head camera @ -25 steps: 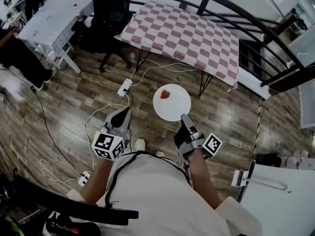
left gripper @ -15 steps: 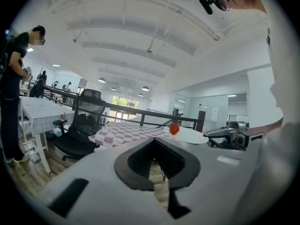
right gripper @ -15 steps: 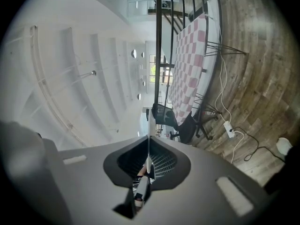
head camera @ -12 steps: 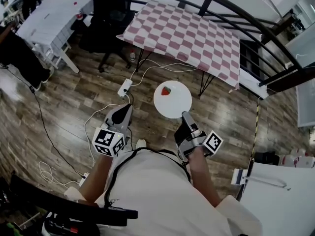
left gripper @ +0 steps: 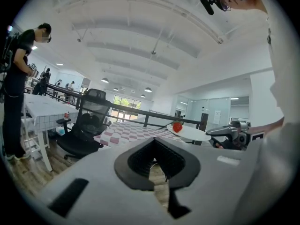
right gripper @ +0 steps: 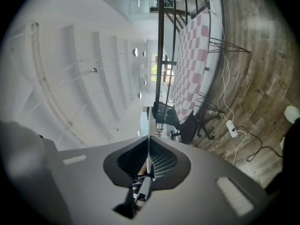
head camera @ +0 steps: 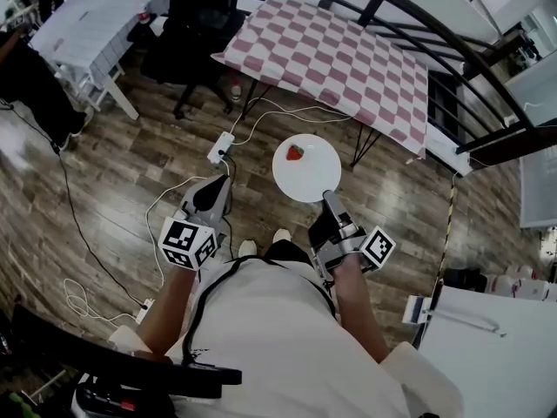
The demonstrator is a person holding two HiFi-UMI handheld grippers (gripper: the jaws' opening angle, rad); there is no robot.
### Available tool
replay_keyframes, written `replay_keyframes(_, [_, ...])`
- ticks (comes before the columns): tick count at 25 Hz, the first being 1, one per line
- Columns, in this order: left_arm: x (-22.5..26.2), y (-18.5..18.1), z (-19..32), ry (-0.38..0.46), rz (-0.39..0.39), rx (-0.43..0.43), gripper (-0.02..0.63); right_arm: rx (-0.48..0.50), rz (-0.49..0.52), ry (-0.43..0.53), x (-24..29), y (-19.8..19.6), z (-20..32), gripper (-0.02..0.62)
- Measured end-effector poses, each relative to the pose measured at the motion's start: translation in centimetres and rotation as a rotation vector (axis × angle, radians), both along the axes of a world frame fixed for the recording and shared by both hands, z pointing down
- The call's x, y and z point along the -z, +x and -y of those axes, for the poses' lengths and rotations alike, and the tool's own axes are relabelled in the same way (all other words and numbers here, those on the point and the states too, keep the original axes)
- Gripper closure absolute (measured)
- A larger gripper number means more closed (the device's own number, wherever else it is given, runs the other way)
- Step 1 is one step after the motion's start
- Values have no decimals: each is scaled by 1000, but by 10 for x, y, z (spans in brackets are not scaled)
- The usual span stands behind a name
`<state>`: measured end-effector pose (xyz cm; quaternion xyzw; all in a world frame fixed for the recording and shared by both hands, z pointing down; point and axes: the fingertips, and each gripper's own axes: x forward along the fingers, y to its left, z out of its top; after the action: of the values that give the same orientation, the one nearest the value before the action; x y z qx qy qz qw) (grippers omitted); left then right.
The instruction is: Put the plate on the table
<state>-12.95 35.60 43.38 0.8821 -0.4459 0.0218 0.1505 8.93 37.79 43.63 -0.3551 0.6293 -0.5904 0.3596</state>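
A round white plate [head camera: 306, 169] with a red strawberry [head camera: 295, 152] on it hangs level over the wooden floor, short of the table with the red-and-white checked cloth [head camera: 331, 55]. My right gripper [head camera: 329, 202] is shut on the plate's near rim. In the right gripper view the plate [right gripper: 149, 137] shows edge-on as a thin white line between the jaws. My left gripper [head camera: 218, 193] is to the left of the plate, shut and holding nothing. From the left gripper view the plate [left gripper: 193, 133] and the strawberry [left gripper: 177, 126] show in front of the table.
A black office chair [head camera: 196, 24] stands left of the checked table. A white power strip [head camera: 220, 149] and cables lie on the floor ahead. A black railing [head camera: 409, 11] runs behind the table. White desks stand at the far left [head camera: 87, 24] and lower right [head camera: 487, 338]. A person [left gripper: 16, 78] stands at the left.
Both grippers and the plate have moved forward toward the checked table, which now lies nearer. The grip on the plate is unchanged.
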Motion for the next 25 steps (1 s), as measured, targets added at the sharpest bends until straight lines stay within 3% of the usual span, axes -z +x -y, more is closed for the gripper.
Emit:
replay_keyframes(13, [-11,-13,19,-17,17,45,600,47,-3,18,-6,-8,34,577])
replay_keyframes(25, [-9,6,88,-25,29,62,600,75,15,1,-9,4,106,577])
